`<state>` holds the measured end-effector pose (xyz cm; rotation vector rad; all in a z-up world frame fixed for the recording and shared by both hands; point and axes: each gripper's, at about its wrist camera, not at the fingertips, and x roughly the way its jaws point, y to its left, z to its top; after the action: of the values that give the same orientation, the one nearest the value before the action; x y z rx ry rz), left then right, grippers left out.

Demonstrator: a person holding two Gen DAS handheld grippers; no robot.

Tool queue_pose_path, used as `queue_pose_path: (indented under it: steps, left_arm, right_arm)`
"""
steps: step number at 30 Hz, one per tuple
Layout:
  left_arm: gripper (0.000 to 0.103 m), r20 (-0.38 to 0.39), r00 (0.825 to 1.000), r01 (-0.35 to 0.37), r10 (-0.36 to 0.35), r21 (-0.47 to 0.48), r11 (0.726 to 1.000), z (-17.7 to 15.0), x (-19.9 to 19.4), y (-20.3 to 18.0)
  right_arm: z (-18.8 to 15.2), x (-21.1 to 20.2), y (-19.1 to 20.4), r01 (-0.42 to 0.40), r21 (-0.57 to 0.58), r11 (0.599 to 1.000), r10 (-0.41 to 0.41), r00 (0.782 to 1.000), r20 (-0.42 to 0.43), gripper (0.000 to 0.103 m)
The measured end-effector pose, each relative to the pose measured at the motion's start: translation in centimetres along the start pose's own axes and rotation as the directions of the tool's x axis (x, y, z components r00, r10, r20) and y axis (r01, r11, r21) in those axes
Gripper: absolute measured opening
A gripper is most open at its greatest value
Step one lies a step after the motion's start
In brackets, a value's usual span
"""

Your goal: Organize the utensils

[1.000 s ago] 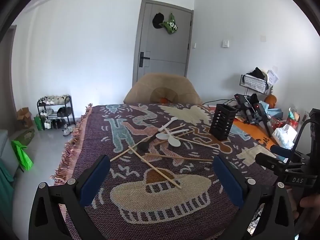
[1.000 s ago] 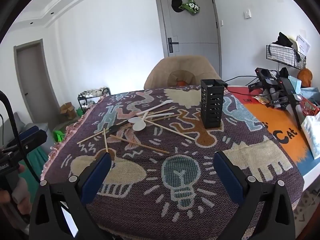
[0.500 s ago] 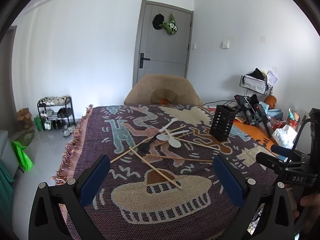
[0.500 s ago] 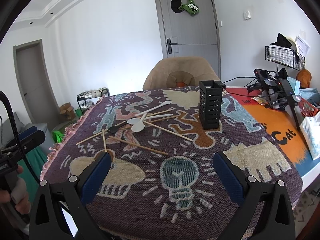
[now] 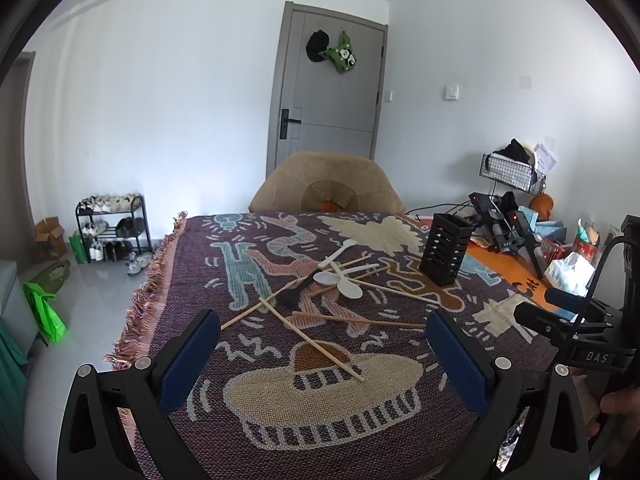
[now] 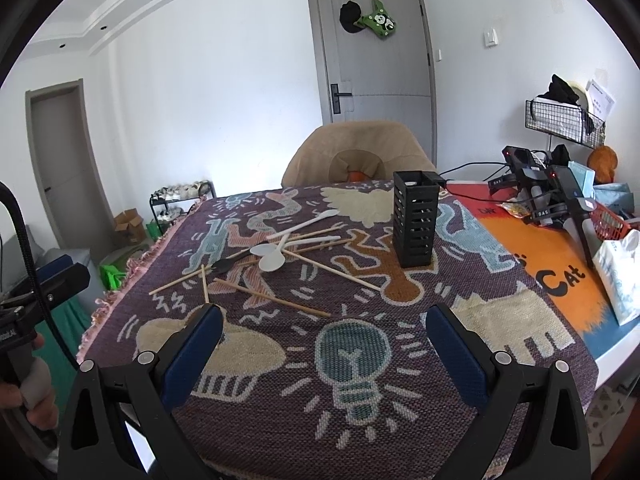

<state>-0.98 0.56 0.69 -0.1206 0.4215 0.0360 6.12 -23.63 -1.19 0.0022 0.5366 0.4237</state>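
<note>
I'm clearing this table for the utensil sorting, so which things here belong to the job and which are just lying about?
Belongs to the job:
black slotted holder
white spoons
black spoon
wooden chopsticks

Just lying about:
spare grippers
red basket
white bag
tan chair

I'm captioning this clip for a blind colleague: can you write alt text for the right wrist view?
The open right gripper hovers empty over a patterned woven tablecloth. Wooden chopsticks, white spoons and a black spoon lie scattered beyond it, left of an upright black slotted utensil holder. The left gripper shows at the left edge.
</note>
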Motion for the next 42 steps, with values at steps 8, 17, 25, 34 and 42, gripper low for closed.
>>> queue_pose_path:
  steps: [8,17,25,34,42]
  left_arm:
    - [0.102,0.006,1.0,0.004,-0.004,0.003,1.0,-0.22,-0.19,-0.13]
    - [0.102,0.009,1.0,0.006,-0.006,0.003,1.0,-0.24,-0.3,-0.22]
    - [0.102,0.015,1.0,0.0,0.0,0.007,1.0,-0.24,-0.5,-0.27]
    - [0.102,0.025,1.0,-0.003,0.002,0.021,1.0,-0.09,-0.91,-0.44]
    - [0.102,0.026,1.0,0.012,-0.012,0.024,1.0,-0.06,-0.77,-0.62]
  right_arm:
    - [0.08,-0.16,-0.17,-0.008,0.006,1.0,0.008,1.0,0.004,0.102]
    - [0.13,-0.34,0.07,-0.008,0.001,1.0,0.008,1.0,0.009,0.102]
    - [0.31,-0.58,0.17,-0.004,-0.005,1.0,0.005,1.0,0.017,0.102]
    - [0.37,-0.82,0.48,-0.002,-0.023,1.0,0.003,0.999,0.032,0.102]
    - [0.17,-0.24,0.08,-0.017,-0.012,1.0,0.017,1.0,0.019,0.102]
